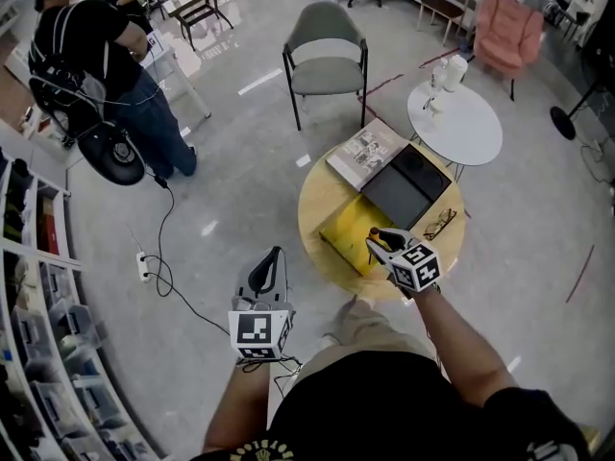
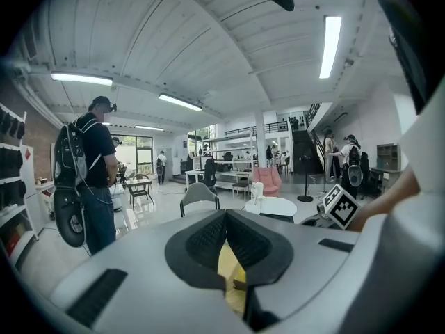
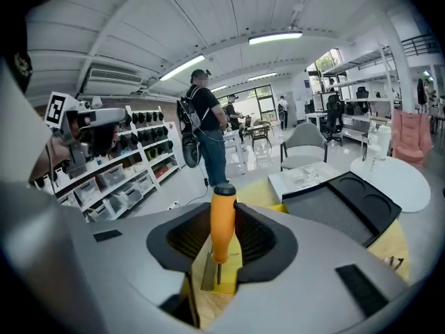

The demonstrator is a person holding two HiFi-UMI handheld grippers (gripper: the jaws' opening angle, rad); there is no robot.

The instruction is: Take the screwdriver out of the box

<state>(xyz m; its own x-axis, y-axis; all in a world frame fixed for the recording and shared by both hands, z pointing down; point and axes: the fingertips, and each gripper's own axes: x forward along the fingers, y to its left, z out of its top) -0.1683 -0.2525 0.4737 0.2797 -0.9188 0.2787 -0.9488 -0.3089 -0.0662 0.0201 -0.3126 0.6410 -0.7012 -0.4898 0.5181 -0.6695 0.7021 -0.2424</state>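
An orange-handled screwdriver [image 3: 222, 228] stands upright between the pads of my right gripper [image 3: 224, 211], which is shut on its handle, the metal shaft pointing down. In the head view the right gripper [image 1: 382, 243] hangs over the open yellow box [image 1: 348, 227] on the round wooden table [image 1: 317, 195], with the screwdriver [image 1: 376, 232] lifted clear of the box. My left gripper [image 1: 272, 265] is off the table's left edge, above the floor, with its jaws together and nothing in them. Through the left gripper [image 2: 224, 218] a strip of the yellow box [image 2: 228, 263] shows.
A black tray [image 1: 404, 188], a magazine [image 1: 367, 152] and a pair of glasses [image 1: 440, 223] share the wooden table. Beyond it stand a white round table [image 1: 456, 123] and a grey chair [image 1: 327, 60]. A person [image 1: 106, 46] stands far left by shelves; a cable [image 1: 168, 277] crosses the floor.
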